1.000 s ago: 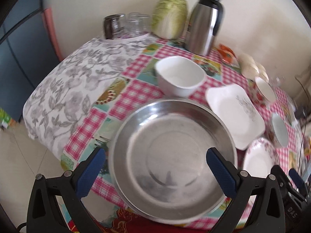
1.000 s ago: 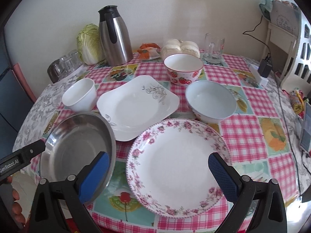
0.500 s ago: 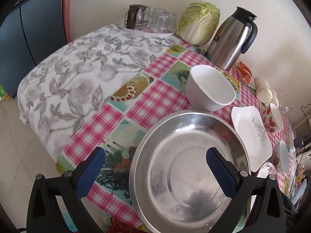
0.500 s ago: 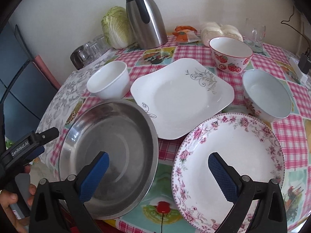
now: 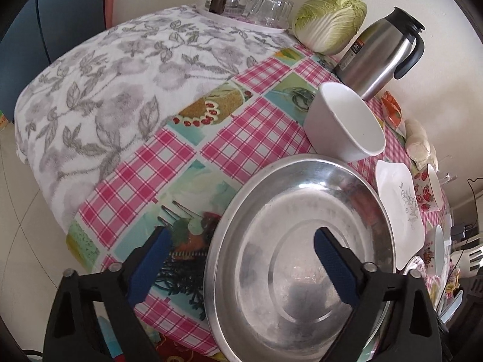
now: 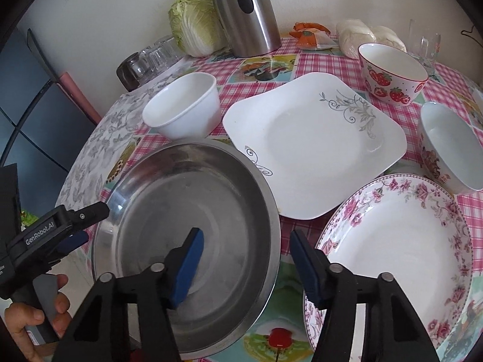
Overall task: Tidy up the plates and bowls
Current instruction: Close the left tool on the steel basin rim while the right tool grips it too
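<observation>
We close both grippers, left gripper (image 5: 241,250) and right gripper (image 6: 246,250), nothing pinched yet, astride the steel basin (image 6: 187,241) rim at nine and three o'clock for a balanced lift.

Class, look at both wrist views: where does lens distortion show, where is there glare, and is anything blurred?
Left wrist view: the fisheye bends the checked tablecloth into a dome, dark corners frame it, and glare streaks the round steel basin. Right wrist view: the wall curves, a highlight sits on the steel thermos jug, and the square white plate is sharp; no clear motion blur.
</observation>
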Motion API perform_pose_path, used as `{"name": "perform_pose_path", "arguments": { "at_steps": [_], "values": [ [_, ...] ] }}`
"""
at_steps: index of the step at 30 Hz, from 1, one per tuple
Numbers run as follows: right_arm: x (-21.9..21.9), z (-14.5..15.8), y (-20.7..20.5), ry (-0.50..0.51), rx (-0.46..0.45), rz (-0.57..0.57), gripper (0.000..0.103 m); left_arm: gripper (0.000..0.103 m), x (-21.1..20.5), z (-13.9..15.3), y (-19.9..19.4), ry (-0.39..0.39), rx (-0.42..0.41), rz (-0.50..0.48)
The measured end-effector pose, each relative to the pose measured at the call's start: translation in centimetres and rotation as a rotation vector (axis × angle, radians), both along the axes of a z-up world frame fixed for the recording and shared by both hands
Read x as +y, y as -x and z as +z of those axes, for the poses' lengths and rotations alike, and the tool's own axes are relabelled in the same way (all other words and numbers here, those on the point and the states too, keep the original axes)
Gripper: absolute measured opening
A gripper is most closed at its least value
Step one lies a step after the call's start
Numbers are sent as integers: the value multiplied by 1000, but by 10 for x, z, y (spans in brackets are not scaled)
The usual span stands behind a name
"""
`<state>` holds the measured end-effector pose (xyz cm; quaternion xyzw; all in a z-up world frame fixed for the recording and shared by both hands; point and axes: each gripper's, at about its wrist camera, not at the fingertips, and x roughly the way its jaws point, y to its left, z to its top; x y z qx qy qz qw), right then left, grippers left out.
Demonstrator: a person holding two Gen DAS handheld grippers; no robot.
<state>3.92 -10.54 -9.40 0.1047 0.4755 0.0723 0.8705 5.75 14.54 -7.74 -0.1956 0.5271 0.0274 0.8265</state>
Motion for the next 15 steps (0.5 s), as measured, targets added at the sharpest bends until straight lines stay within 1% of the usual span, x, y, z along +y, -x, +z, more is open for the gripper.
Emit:
{"name": "perform_pose_path", "arguments": {
  "at_steps": [1, 4, 5, 6, 7, 8, 10, 13, 15],
  "values": [
    [-2, -2, -2, -8, 6, -6, 49, 83, -1, -2, 0, 11, 5, -5],
    [-6, -6, -5, -38, 21, -20, 41, 70, -4, -9, -3, 36, 28, -24],
    [-7, -7, -5, -37, 23, -23, 37, 68, -4, -11, -4, 45, 35, -31],
    [-7, -7, -5, -32, 25, -26, 33, 61, -6, -13, -4, 51, 40, -37],
    [-8, -8, -5, -28, 27, -31, 31, 57, -6, -14, -5, 45, 49, -37],
    [-9, -9, -6, -25, 29, -37, 26, 55, -6, -15, -4, 39, 56, -34],
    [-12, -10, -7, -23, 31, -47, 19, 47, -3, -18, -4, 41, 66, -21],
    [-17, -14, -10, -40, 43, -51, 15, 38, 4, -24, -2, 59, 83, -1],
    [-18, -19, -12, -35, 57, -57, 14, 36, 5, -25, -2, 58, 82, 3]
  ]
}}
